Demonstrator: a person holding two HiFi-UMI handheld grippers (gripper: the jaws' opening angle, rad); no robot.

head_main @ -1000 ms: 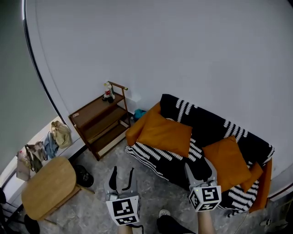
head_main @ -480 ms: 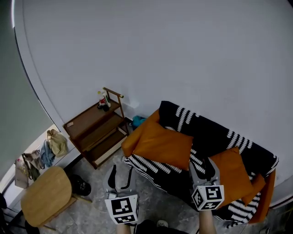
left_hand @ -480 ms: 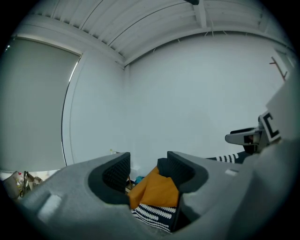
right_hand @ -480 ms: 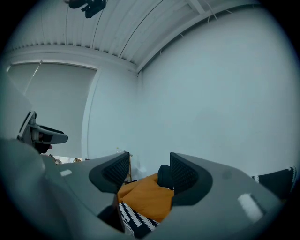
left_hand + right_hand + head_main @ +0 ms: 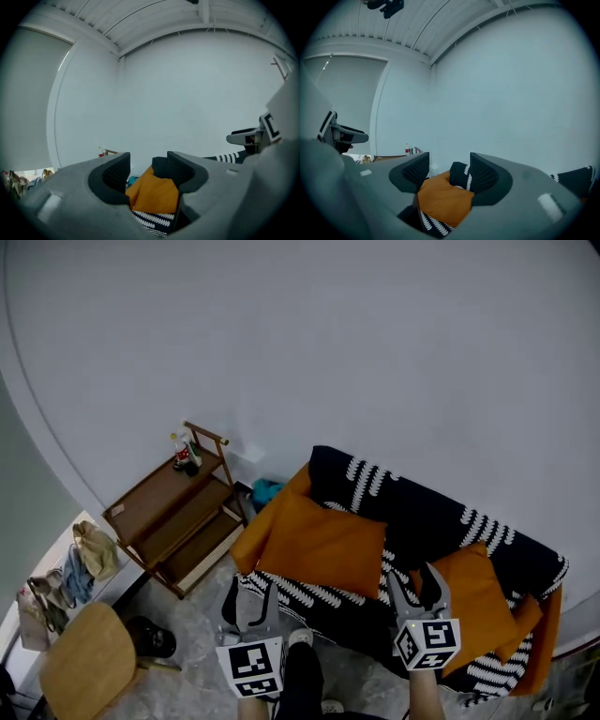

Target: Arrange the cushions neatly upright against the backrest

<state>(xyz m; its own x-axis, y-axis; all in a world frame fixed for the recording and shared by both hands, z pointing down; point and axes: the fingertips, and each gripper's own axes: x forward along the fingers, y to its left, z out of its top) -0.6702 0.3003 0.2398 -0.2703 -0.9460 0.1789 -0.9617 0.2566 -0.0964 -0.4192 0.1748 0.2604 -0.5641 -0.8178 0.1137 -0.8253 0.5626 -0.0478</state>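
On the sofa [image 5: 422,510], orange cushions [image 5: 323,545] [image 5: 473,582] slump; left gripper [image 5: 250,591] and right gripper [image 5: 417,579] fingers released.

Domestic living room: a sofa [image 5: 431,512] with orange cushions [image 5: 323,545] stands against a plain wall, beside a stepped wooden shelf [image 5: 173,517] and a small wooden table [image 5: 84,662].

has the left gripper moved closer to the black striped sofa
Yes, toward the black striped sofa: the left gripper was over floor, now at its front edge.

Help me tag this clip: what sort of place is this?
Probably a home living room: a sofa with a black-and-white throw and orange cushions, a stepped wooden shelf, a small wooden table.
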